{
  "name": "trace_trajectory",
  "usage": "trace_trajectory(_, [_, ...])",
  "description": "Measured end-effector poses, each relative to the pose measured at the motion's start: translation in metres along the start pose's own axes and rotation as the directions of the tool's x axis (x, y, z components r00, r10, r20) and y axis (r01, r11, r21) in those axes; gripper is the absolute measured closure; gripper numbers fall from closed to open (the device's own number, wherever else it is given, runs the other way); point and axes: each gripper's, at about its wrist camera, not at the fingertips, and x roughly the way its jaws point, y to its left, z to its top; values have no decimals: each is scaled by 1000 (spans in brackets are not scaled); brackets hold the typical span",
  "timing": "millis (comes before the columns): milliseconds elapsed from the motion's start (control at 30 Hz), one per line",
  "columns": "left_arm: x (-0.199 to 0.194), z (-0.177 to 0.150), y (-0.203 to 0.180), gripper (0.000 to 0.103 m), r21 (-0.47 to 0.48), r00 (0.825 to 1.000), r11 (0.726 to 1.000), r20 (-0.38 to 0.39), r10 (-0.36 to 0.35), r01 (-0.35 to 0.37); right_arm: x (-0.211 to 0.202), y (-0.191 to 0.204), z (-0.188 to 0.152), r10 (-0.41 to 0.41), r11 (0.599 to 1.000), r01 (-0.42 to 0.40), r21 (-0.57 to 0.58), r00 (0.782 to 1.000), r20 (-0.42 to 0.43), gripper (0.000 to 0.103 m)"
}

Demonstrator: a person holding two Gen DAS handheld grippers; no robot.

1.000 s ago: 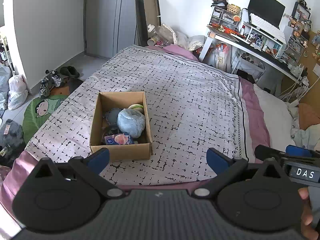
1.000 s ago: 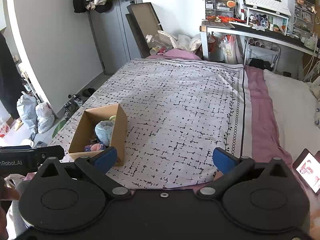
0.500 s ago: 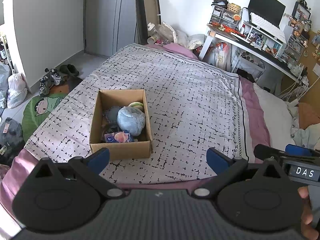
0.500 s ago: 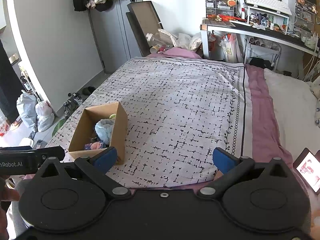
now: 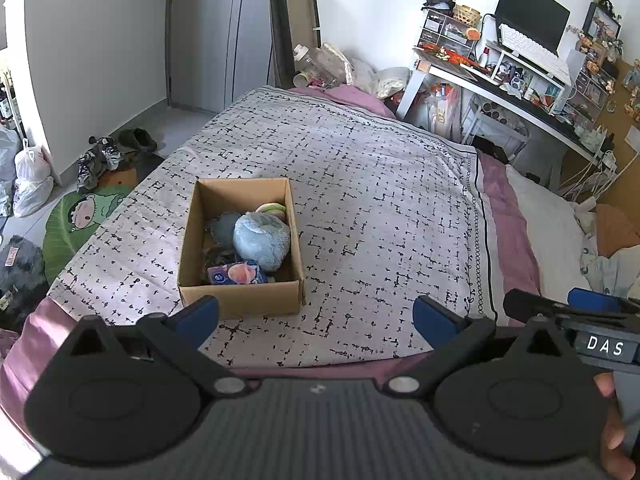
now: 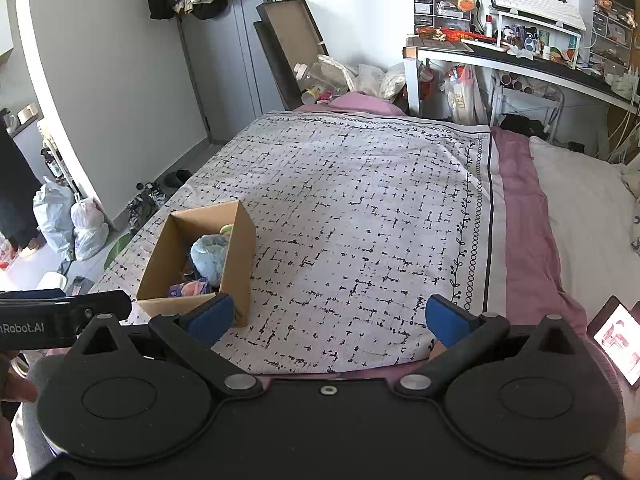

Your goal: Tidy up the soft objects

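Both grippers, left gripper [image 5: 316,314] and right gripper [image 6: 330,316], hung with jaws wide apart and empty, since the plush toys already sat gathered in the cardboard box [image 5: 240,304] on the bed [image 5: 380,208].

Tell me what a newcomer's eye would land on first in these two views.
First, the open cardboard box on the near left part of the patterned bedspread, with a fluffy blue plush bulging among the soft things inside. Next, the left claw and right claw, both open and empty, low in the foreground. Behind, the cluttered desk stands against the far right wall.
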Motion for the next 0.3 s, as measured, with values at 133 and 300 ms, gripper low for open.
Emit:
trace_trajectory(133, [0,-2,-2,1,13,1000,1000,2,-3,3,2,0,0,-5,1000,5,2,1000,-7,0])
trace_trajectory(300, [5,0,-2,1,15,1000,1000,0,1,-1,7,-1,-1,-7,1000,7,5,1000,-15,0])
